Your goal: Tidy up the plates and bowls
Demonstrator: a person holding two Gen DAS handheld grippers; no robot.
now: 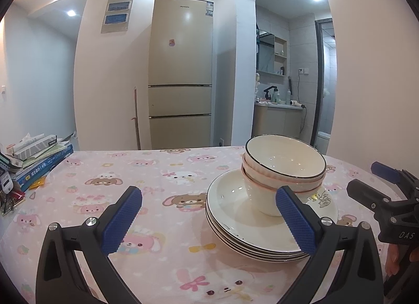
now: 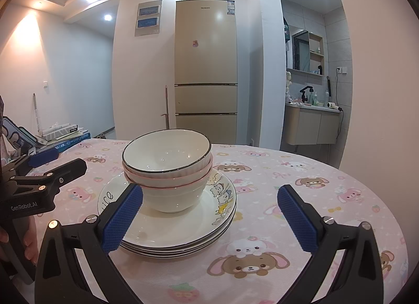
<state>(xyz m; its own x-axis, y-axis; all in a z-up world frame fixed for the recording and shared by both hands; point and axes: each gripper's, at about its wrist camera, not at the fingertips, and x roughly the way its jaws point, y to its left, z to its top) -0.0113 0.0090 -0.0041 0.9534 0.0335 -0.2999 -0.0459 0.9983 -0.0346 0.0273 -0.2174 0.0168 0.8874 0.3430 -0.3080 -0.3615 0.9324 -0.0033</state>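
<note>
Left gripper (image 1: 209, 222) jaws apart, empty; bowls (image 1: 284, 166) nested on plates (image 1: 235, 215) lie ahead-right of them. Right gripper (image 2: 209, 221), likewise apart, has stack ahead-left.

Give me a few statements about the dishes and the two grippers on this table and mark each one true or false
1. The bowls are nested and stand on the stack of plates. True.
2. The left gripper is shut on a plate. False: it is open and holds nothing.
3. The right gripper is open. True.
4. The top bowl has a pink rim. False: its rim is dark; the bowls under it have pink rims.
5. The tablecloth is plain white. False: it is pink with cartoon animals.
</note>
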